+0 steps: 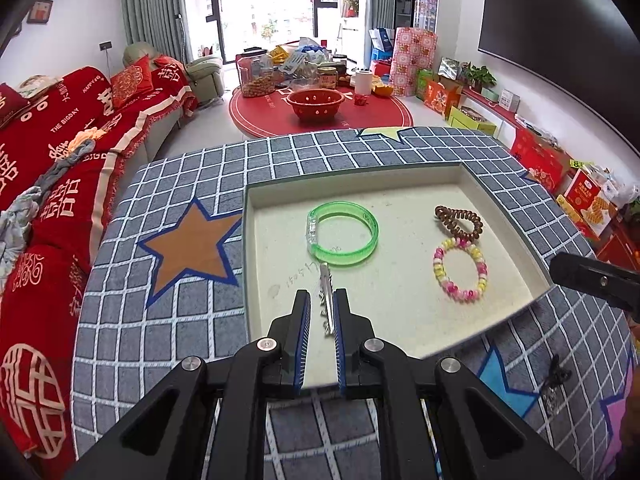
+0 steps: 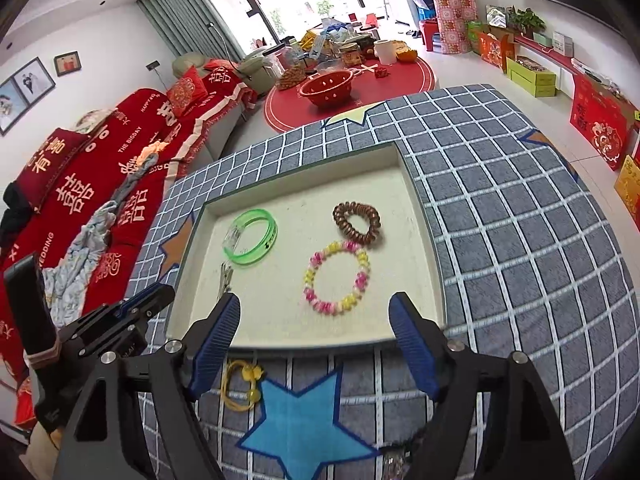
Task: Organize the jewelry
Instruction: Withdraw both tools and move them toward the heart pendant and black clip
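A cream tray point(image 1: 400, 312) point(image 2: 280, 324) sits on the checked tablecloth. In it lie a green bangle point(image 1: 372, 236) point(image 2: 272, 232), a brown spiral hair tie point(image 1: 476, 228) point(image 2: 344, 220), a pink-and-yellow beaded bracelet point(image 1: 440, 268) point(image 2: 332, 306) and a silver hair clip point(image 1: 326, 280) point(image 2: 224, 280). My left gripper point(image 1: 323, 300) point(image 2: 160, 294) hovers shut over the tray's near left part; the clip shows through the slit between its pads and lies apart from its tip in the right wrist view. My right gripper point(image 2: 316, 300) stands open and empty above the bracelet's near edge.
A yellow hair tie point(image 2: 240, 384) and a small black hair accessory point(image 1: 556, 372) lie on the cloth in front of the tray. A red-covered sofa point(image 1: 60, 160) runs along the left. Beyond the table stands a round red table with a red colander point(image 1: 316, 102). Boxes line the right wall.
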The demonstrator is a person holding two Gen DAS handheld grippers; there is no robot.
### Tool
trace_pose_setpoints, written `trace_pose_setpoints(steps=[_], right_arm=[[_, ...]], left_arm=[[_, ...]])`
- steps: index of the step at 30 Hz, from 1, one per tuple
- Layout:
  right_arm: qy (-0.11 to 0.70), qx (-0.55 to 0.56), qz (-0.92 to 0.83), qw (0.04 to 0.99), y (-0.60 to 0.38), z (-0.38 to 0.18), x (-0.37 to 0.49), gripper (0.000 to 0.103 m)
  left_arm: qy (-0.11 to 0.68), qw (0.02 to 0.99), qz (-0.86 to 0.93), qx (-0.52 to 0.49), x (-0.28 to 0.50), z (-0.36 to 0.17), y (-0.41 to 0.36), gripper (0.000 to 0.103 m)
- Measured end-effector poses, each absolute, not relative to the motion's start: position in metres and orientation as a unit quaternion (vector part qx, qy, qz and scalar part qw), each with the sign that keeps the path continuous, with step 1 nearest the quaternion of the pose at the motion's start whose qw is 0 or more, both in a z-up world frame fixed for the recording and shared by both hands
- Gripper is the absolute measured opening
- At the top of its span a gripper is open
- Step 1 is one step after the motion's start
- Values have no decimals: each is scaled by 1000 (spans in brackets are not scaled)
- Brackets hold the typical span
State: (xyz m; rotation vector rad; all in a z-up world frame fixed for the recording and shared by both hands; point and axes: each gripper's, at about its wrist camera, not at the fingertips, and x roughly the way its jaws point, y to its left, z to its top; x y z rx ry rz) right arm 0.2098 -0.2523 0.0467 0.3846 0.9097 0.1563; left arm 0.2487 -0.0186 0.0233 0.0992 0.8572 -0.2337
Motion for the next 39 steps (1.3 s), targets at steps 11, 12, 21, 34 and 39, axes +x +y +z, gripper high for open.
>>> trace_pose_setpoints(steps=[11,12,21,34,39], right_arm=[[437,191,70,876,-260,46,156,82],[436,190,68,877,-262,47,151,82],[427,199,54,881,-272,43,114,93],[465,182,39,865,-267,9,91,103],[485,188,21,854,-267,-12,83,103]], left_arm=[[405,909,-88,26,194,16,9,103],[405,909,-89,27,189,16,10,103],[415,905,-85,27,155,0,19,103],[464,881,-91,11,122,-34,16,103],[470,879,-78,5,119,-40,19,103]])
